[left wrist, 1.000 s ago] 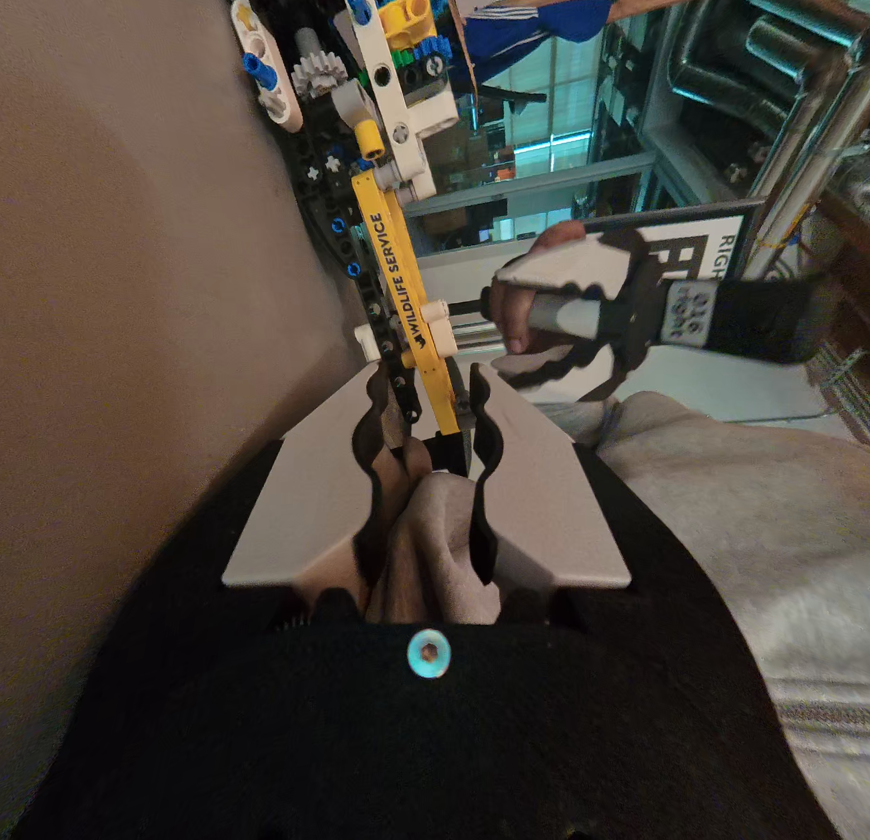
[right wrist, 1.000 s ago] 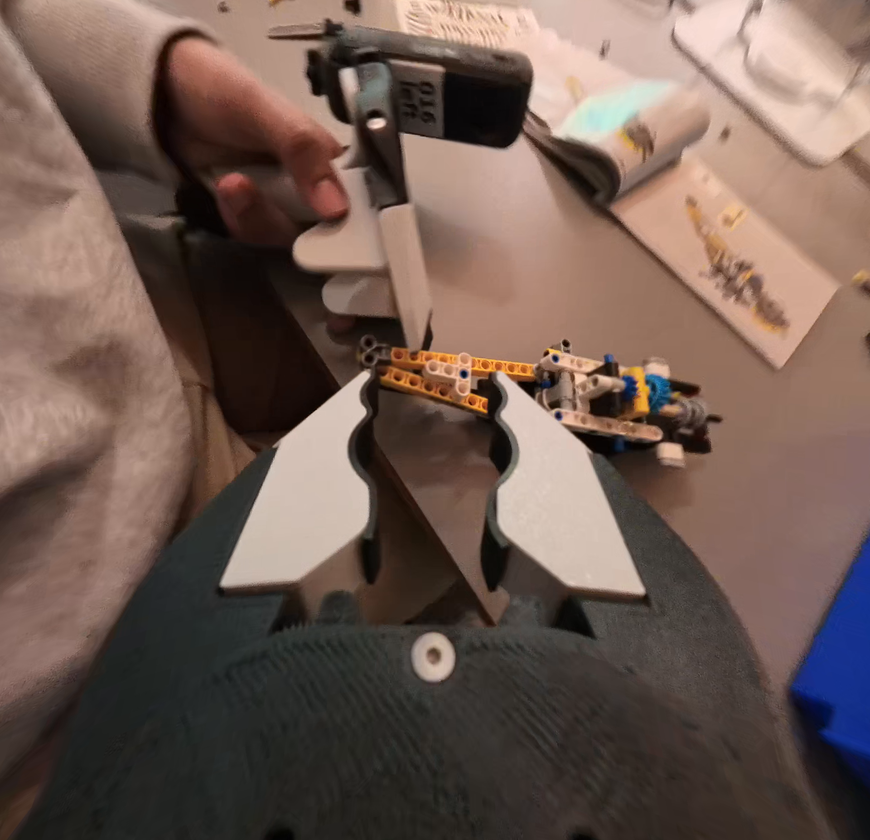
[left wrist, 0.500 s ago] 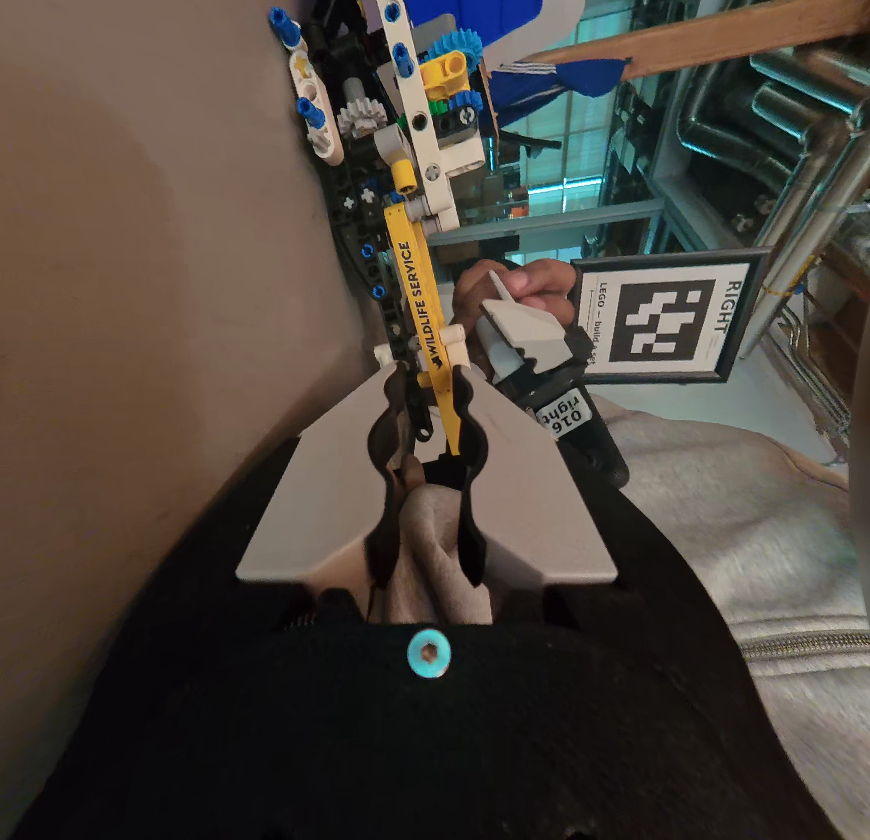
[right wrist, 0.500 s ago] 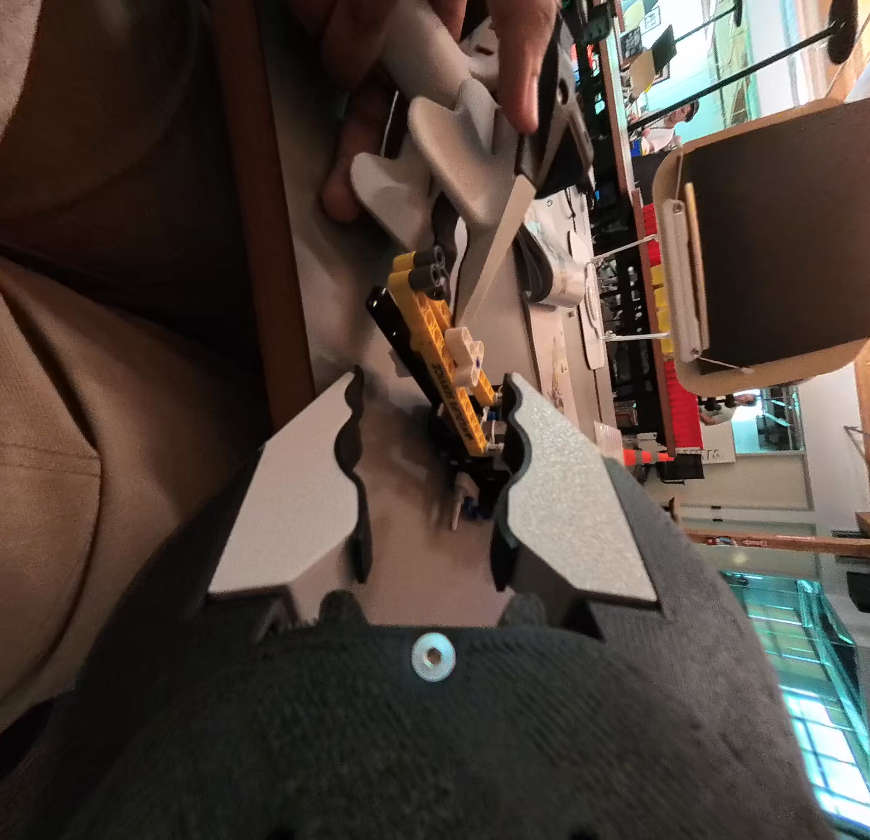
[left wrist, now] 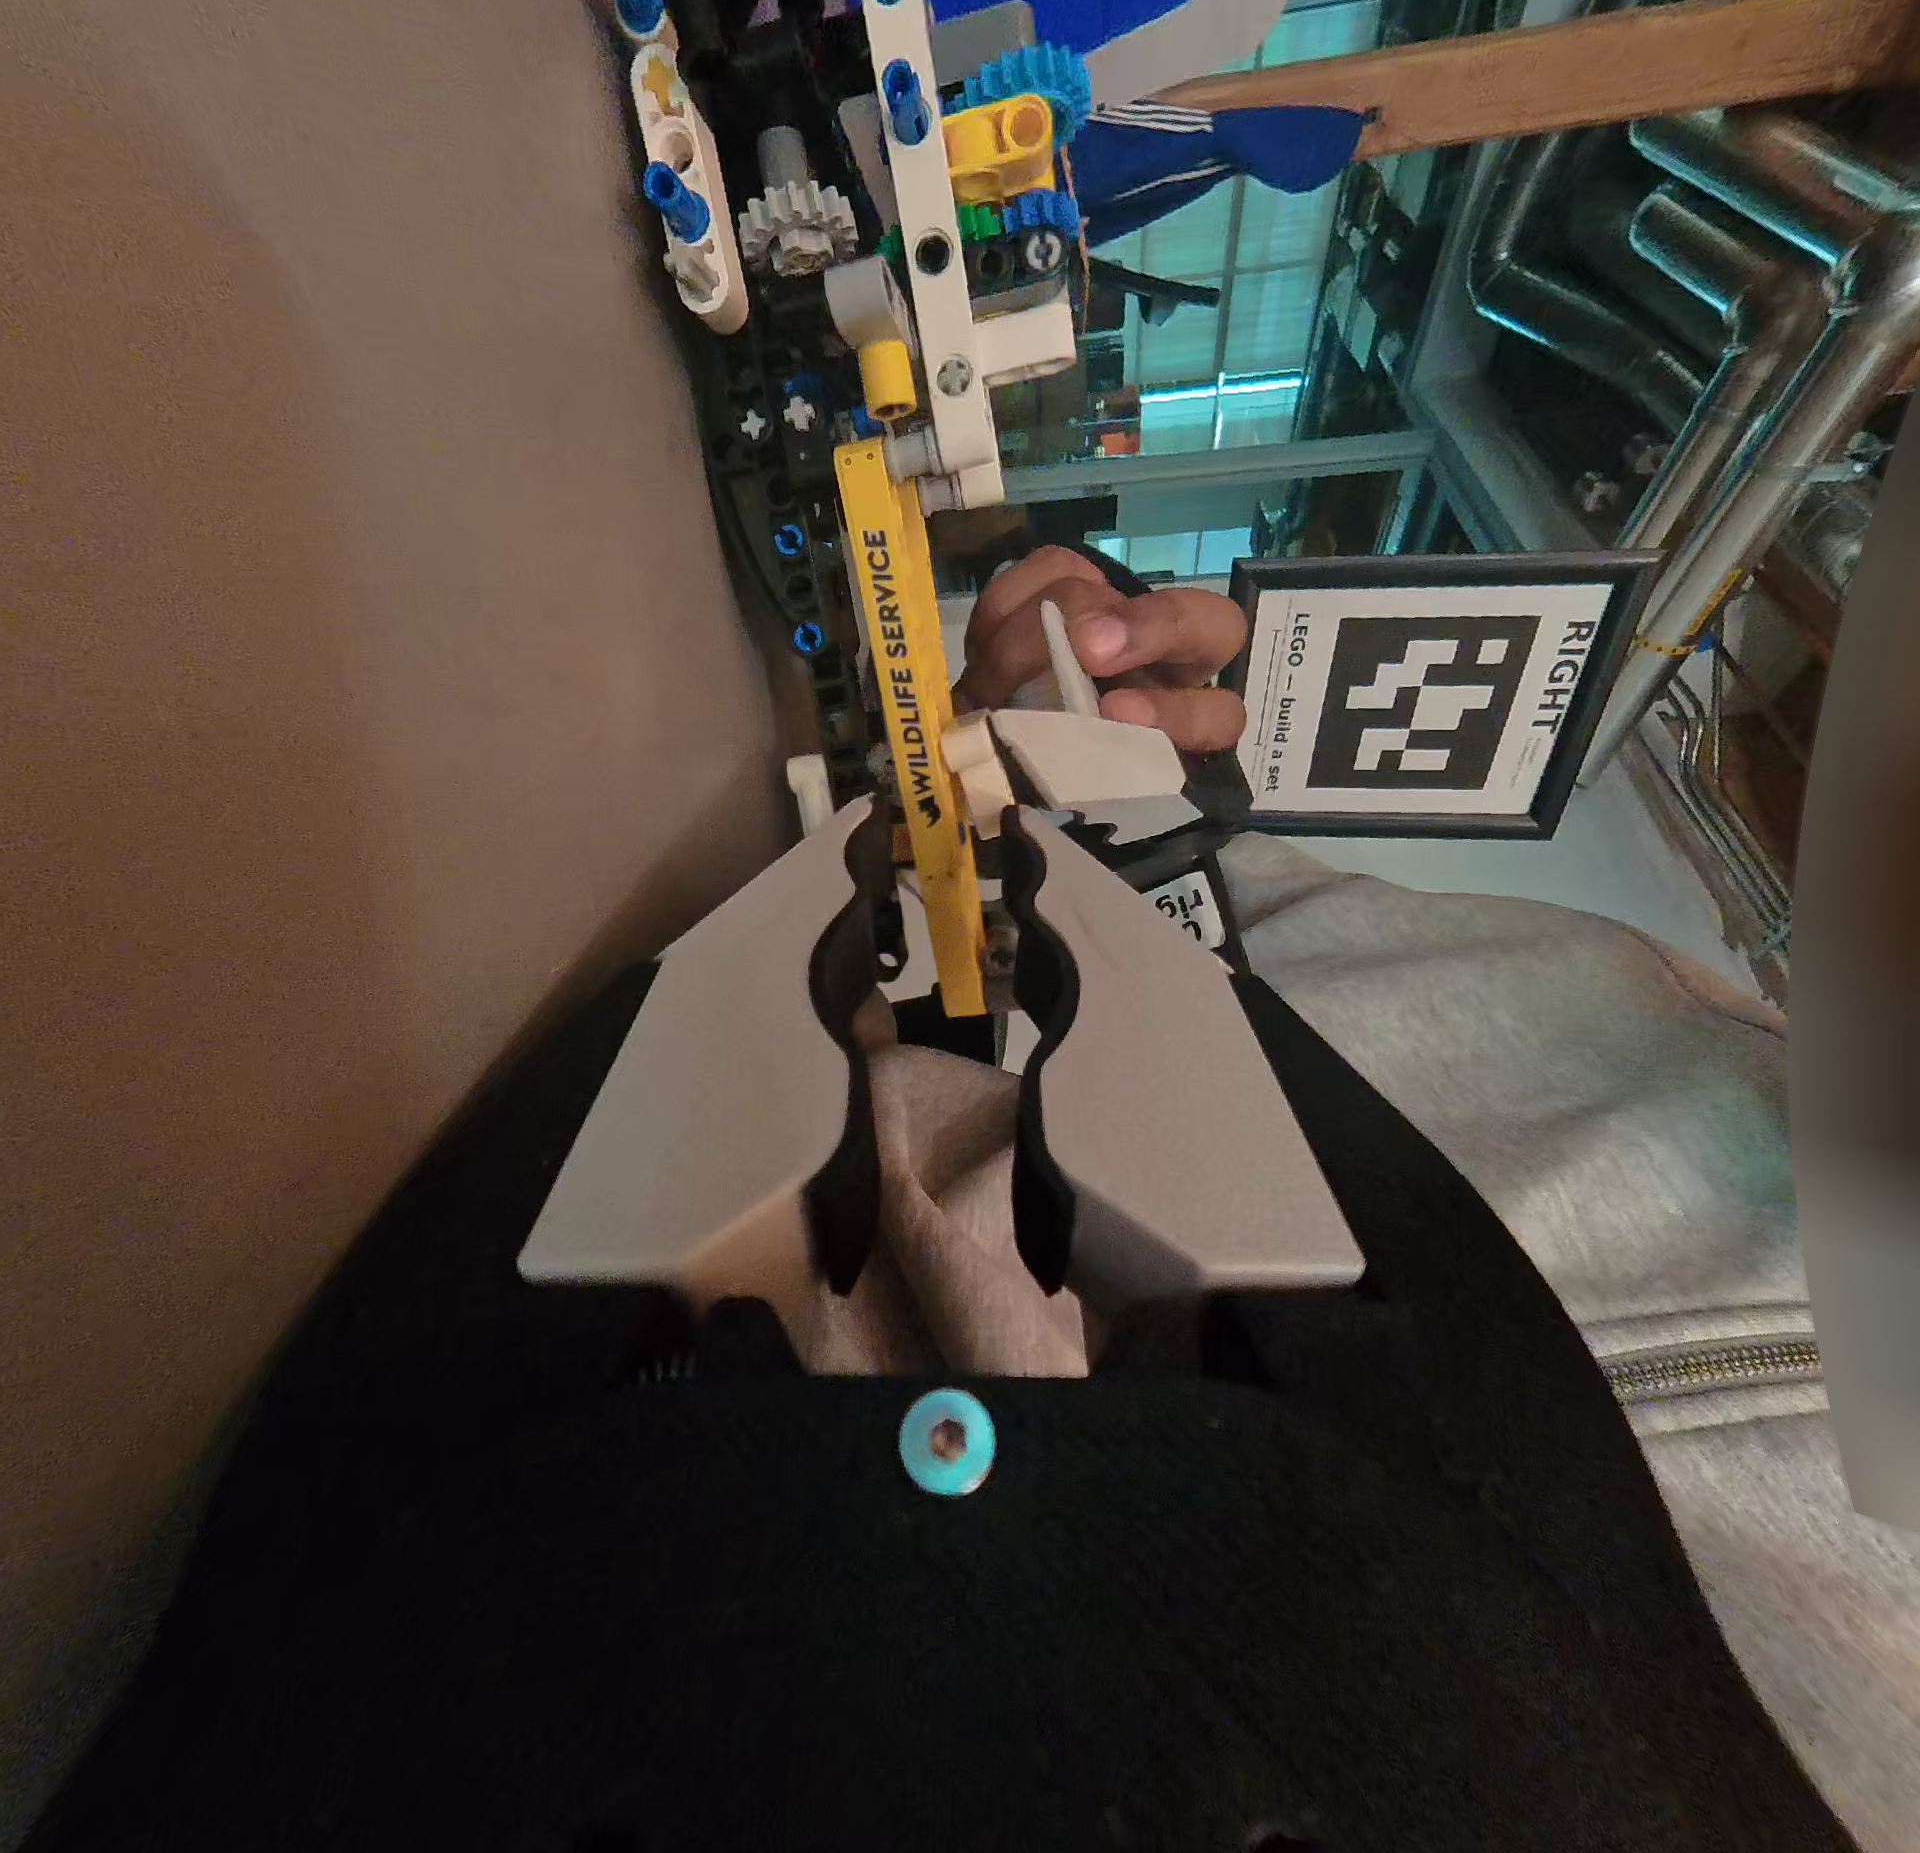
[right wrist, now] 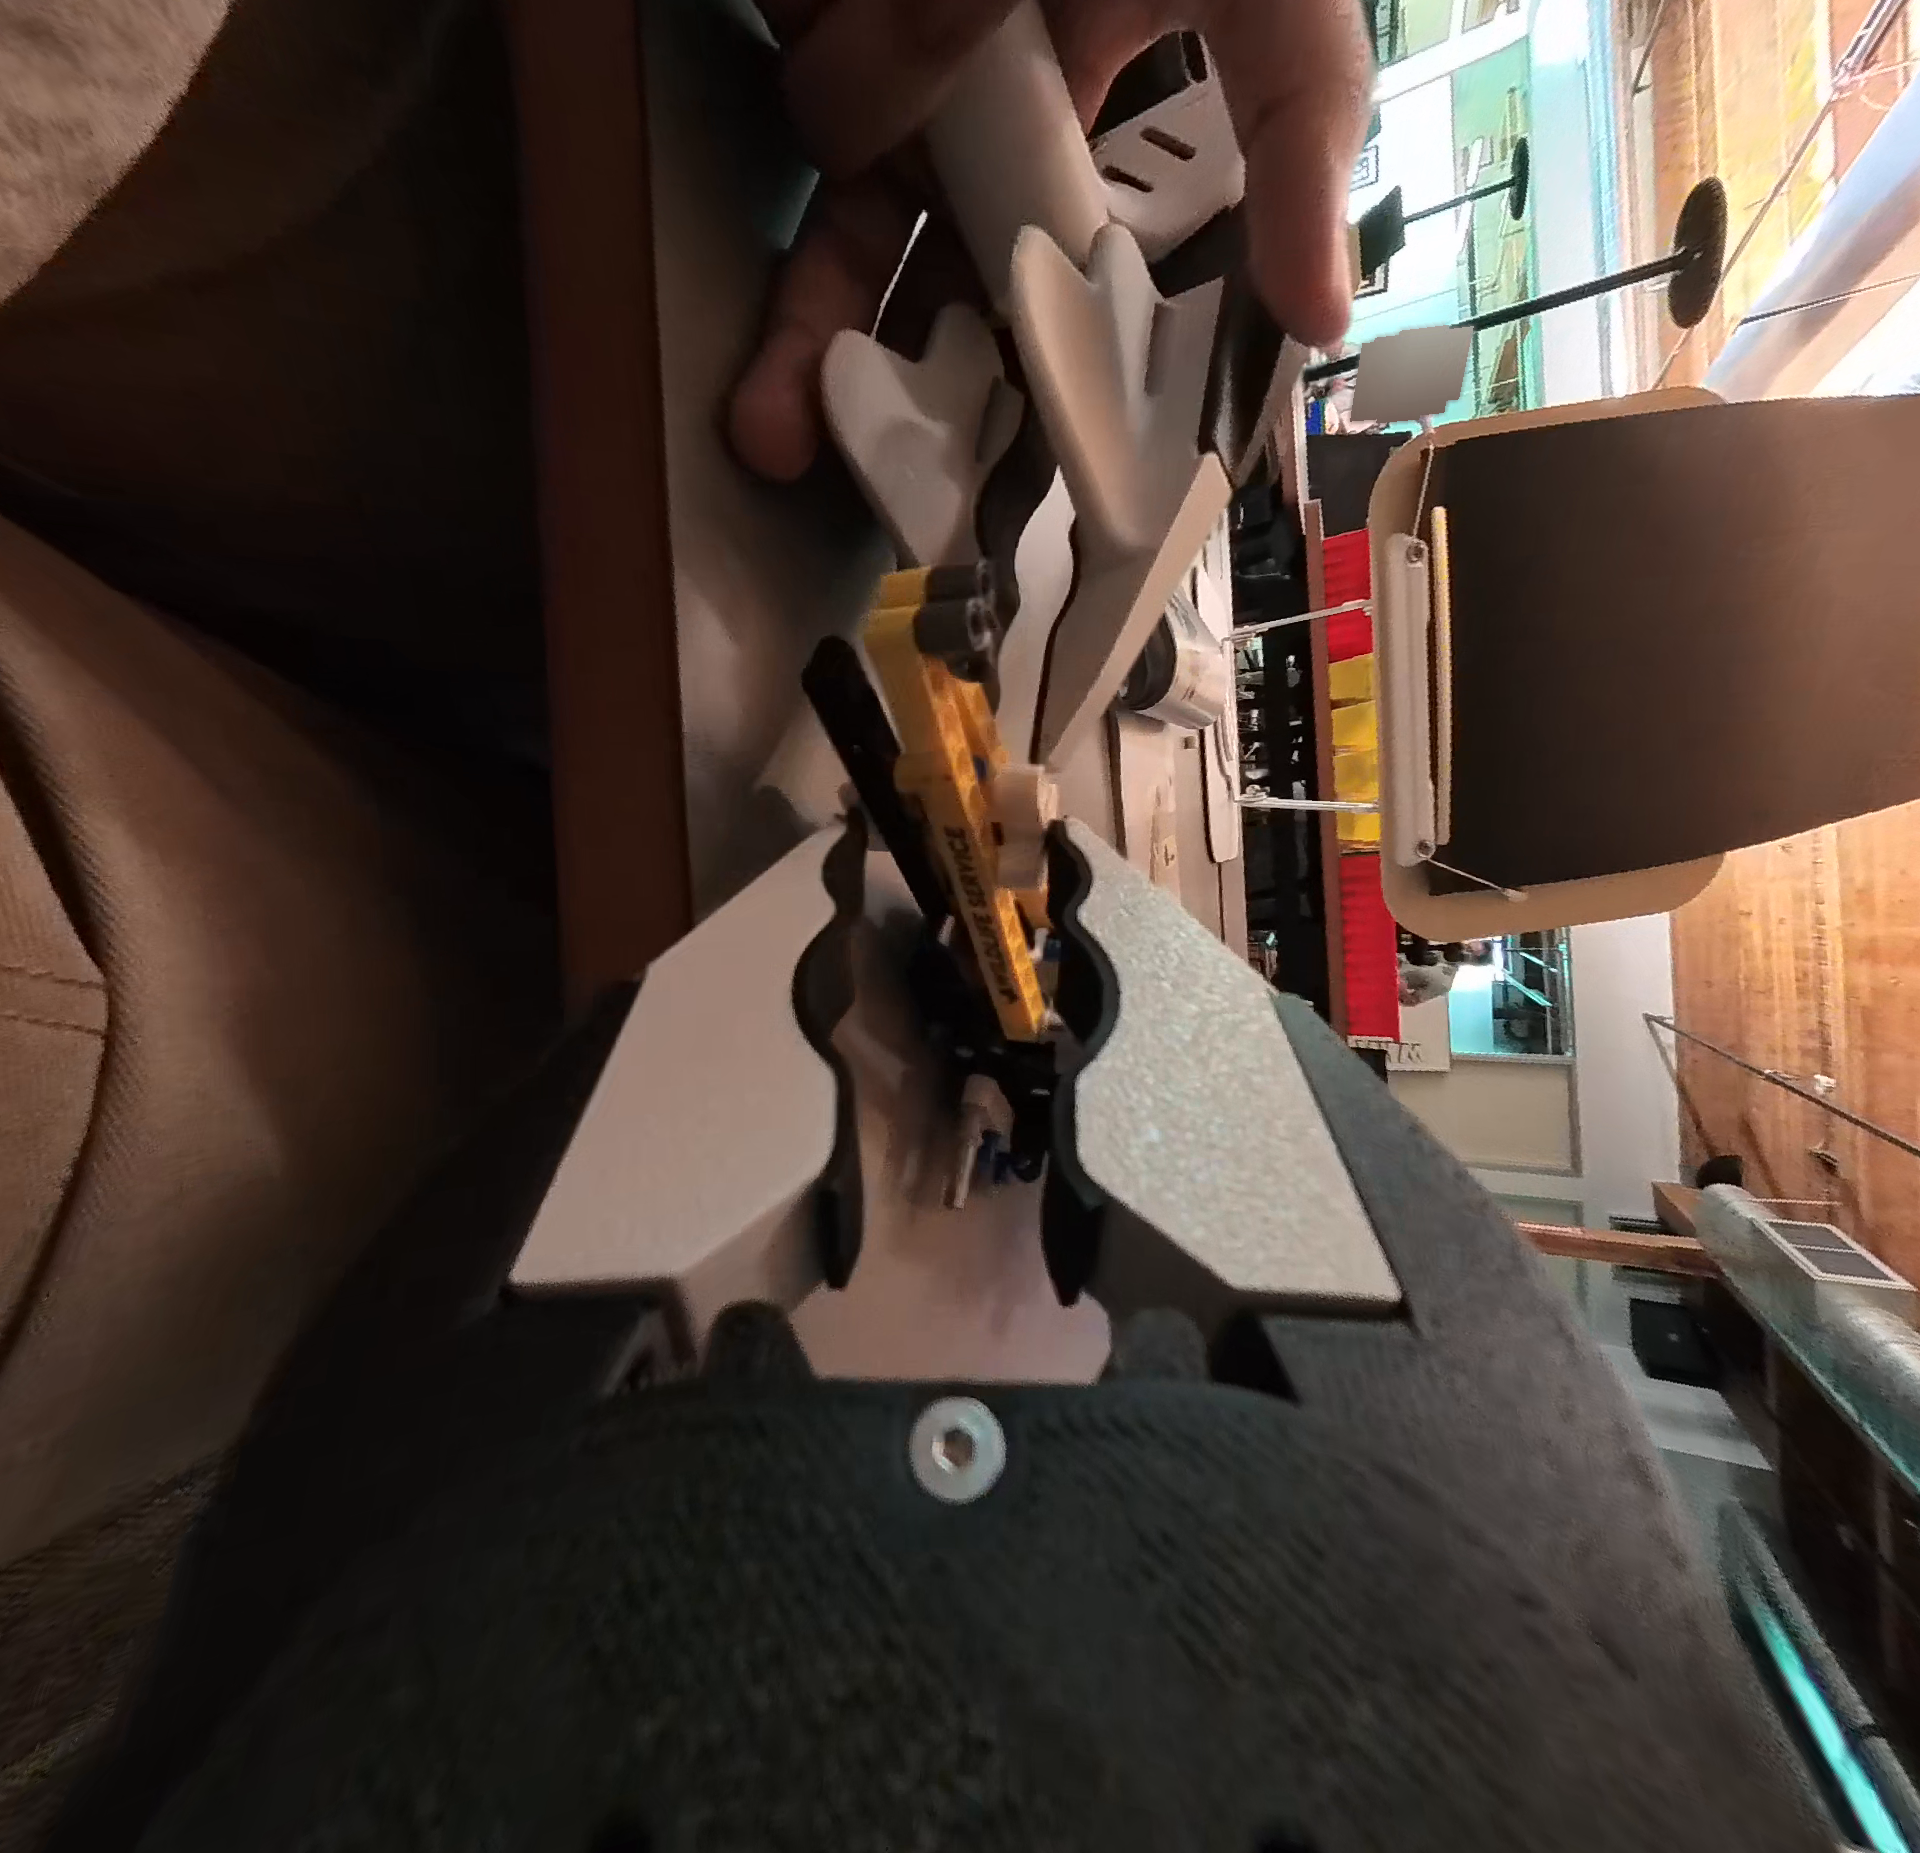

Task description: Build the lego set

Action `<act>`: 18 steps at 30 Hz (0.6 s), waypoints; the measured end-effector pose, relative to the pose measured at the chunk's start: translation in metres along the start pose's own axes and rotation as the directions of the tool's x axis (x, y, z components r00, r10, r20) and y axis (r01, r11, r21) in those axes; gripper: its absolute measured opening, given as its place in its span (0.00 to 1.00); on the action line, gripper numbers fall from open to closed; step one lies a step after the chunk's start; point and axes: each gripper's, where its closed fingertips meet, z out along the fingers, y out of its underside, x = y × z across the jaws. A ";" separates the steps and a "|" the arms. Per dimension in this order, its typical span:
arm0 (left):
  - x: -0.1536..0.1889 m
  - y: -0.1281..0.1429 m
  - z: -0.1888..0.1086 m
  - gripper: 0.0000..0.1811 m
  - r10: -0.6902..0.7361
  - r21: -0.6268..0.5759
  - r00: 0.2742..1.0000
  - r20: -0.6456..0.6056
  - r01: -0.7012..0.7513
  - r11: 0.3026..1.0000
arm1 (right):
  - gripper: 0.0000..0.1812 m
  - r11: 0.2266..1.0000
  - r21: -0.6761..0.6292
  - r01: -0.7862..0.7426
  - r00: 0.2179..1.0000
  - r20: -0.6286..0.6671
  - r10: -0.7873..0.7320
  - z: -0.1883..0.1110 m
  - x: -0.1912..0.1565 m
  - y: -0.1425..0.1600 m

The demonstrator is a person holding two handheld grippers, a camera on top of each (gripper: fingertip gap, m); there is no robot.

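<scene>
**Both claws closed in on the yellow beam of the model**

I have the left claw (left wrist: 940, 863) narrowed around the long yellow lego beam with dark lettering (left wrist: 914, 723); its grey fingers (left wrist: 727, 1055) press the beam's near end from both sides, so it is holding the model. The half-built lego vehicle (left wrist: 883, 276), made of white beams, blue pins, grey and blue gears and a black frame, stretches away from that claw and lies against the plain brown surface (left wrist: 312, 556).

From the right wrist view, my right claw (right wrist: 951, 873) sits around the same yellow beam (right wrist: 971, 847), which runs slanted between the fingers. The right-hand finger (right wrist: 1195, 1097) touches the small white connector (right wrist: 1023, 816) on the beam's side, while the left-hand finger (right wrist: 717, 1097) stands just beside the black strip; I cannot tell whether this claw truly grips. The other claw's pale fingers (right wrist: 1101, 432) come in from above, held by a bare hand (right wrist: 1195, 58), clamped on the beam's far end near two grey pins (right wrist: 961, 608).

A framed black-and-white marker card (left wrist: 1423, 697) stands behind, and a grey sweatshirt sleeve (left wrist: 1507, 1128) fills the lower right.
</scene>
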 end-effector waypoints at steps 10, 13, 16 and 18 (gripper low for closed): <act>0.006 0.009 0.000 0.14 -0.028 -0.022 0.999 -0.041 0.027 0.999 | 0.18 0.997 -0.044 0.060 0.998 -0.034 -0.061 0.001 -0.001 0.002; 0.010 0.011 0.000 0.16 -0.046 -0.020 0.997 -0.067 0.045 0.999 | 0.18 0.995 -0.072 0.076 0.995 -0.053 -0.080 0.000 -0.001 0.003; 0.009 0.011 0.001 0.16 -0.053 -0.010 0.997 -0.063 0.052 0.999 | 0.17 0.991 -0.107 0.082 0.993 -0.079 -0.091 0.000 0.001 0.002; 0.007 0.011 0.001 0.14 -0.058 -0.005 0.997 -0.047 0.057 0.998 | 0.17 0.987 -0.144 0.074 0.992 -0.091 -0.088 0.000 0.001 0.004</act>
